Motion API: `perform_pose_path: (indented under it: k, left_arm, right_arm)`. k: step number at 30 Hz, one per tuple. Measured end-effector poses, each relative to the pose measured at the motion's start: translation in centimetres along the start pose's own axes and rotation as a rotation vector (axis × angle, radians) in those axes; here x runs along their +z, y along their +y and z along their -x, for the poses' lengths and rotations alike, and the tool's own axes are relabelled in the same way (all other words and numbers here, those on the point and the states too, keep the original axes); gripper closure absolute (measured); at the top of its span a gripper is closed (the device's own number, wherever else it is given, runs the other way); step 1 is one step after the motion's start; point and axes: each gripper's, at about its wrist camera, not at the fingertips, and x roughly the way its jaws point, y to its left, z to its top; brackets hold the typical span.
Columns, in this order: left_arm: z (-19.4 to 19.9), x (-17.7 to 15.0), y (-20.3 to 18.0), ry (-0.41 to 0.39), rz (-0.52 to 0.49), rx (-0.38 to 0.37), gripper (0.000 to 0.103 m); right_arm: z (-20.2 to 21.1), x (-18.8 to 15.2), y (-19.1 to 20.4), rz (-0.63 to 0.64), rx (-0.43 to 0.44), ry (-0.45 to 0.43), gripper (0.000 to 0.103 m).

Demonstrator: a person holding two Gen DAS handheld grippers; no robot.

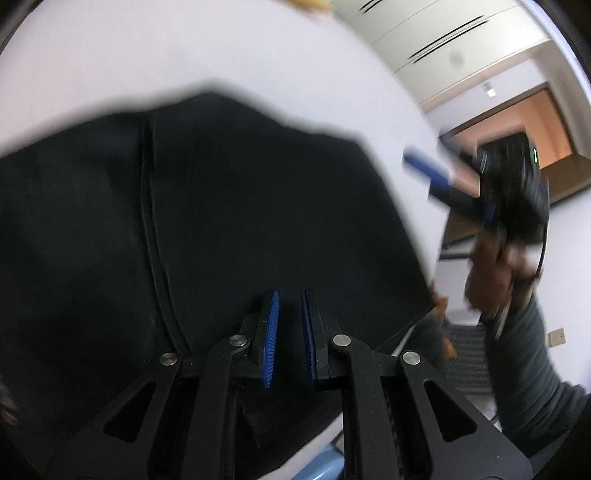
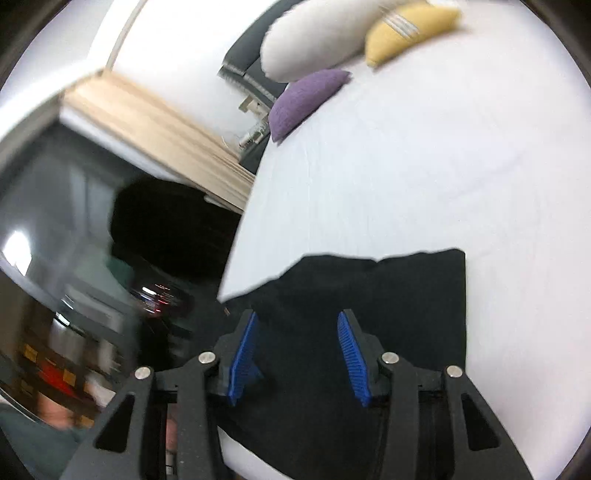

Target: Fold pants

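Observation:
Black pants (image 1: 229, 229) lie on a white bed sheet (image 1: 258, 55), with a seam running down their left part. My left gripper (image 1: 290, 299) hovers over the pants with a narrow gap between its blue pads, holding nothing. The right gripper shows blurred in the left wrist view (image 1: 428, 177), held up to the right of the pants. In the right wrist view the pants (image 2: 388, 295) lie below my right gripper (image 2: 295, 317), which is open and empty over their upper edge.
A white pillow (image 2: 314, 37), a yellow pillow (image 2: 410, 29) and a purple pillow (image 2: 306, 99) lie at the far end of the bed. A wooden ledge (image 2: 155, 136) runs along the left. The bed edge (image 2: 240, 229) drops off left.

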Motion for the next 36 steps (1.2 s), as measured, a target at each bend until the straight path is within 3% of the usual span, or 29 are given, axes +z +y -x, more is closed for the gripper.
perform_pose_path:
  k: [4,5,7,12,14,19,20,22,23,24,26,28,29,31,32,35,36]
  left_arm:
    - [0.6,-2.1,1.1,-0.047,0.023,-0.058,0.091]
    - [0.2,-1.5,1.4,-0.056,0.037,-0.075,0.091]
    - [0.7,-2.1,2.3,-0.08,0.066,-0.11,0.091]
    - [1.5,-3.1,3.0,-0.126,0.061,-0.103,0.091]
    - [0.8,-3.9,1.3,-0.143,0.057,-0.088,0.091]
    - [3.6,-6.6,-0.4,-0.244,0.084,-0.033,0.091]
    - [5.1,-7.1,-0.4,-0.273,0.097,-0.013,0.086]
    - [8.0,-8.7,0.3,-0.339,0.145,0.01,0.056]
    - [8.9,-9.6,0.7,-0.375,0.169,0.005,0.023]
    - [10.7,-10.9,1.3,-0.451,0.211,0.001,0.01]
    - [13.4,-12.8,2.3,-0.542,0.262,-0.005,0.01]
    - [15.3,-14.4,3.6,-0.58,0.311,-0.008,0.01]
    - [16.2,-15.4,4.7,-0.612,0.349,-0.008,0.01]
    - [19.1,-16.8,8.5,-0.648,0.445,-0.004,0.01]
    - [19.6,-17.4,9.4,-0.665,0.486,-0.009,0.01]
    - [21.2,-19.0,13.4,-0.712,0.622,-0.042,0.01]
    - [21.5,-19.2,14.3,-0.716,0.654,-0.047,0.01]
  right_arm:
    - [-2.9,-0.9,-5.7,-0.154,0.006,0.085,0.052]
    - [-3.1,-1.3,-6.6,-0.159,0.001,0.096,0.06]
    - [-2.3,-2.9,-6.3,-0.135,0.009,0.079,0.065]
    - [0.1,-7.9,-3.8,-0.066,0.02,0.181,0.055]
    - [1.4,-9.9,-2.3,-0.014,-0.015,0.22,0.055]
    - [4.3,-11.1,0.9,0.019,-0.023,0.164,0.054]
    - [4.4,-10.1,1.7,0.034,0.01,0.126,0.053]
    - [4.3,-9.2,3.0,0.05,0.065,0.06,0.049]
    - [3.6,-8.5,3.4,0.049,0.092,0.034,0.043]
    - [2.6,-7.8,3.5,0.039,0.122,0.018,0.042]
    - [-0.1,-6.4,3.2,-0.001,0.169,0.004,0.041]
    - [-2.6,-6.7,1.8,-0.063,0.145,0.008,0.025]
    - [-4.7,-7.1,0.0,-0.122,0.073,0.041,0.015]
    - [-6.4,-8.1,-1.2,-0.108,-0.083,0.043,0.05]
    - [-6.1,-8.1,-0.9,-0.102,-0.092,0.032,0.053]
    - [-4.5,-8.0,0.1,-0.19,0.042,0.004,0.037]
    - [-4.1,-8.0,1.0,-0.18,0.066,-0.017,0.037]
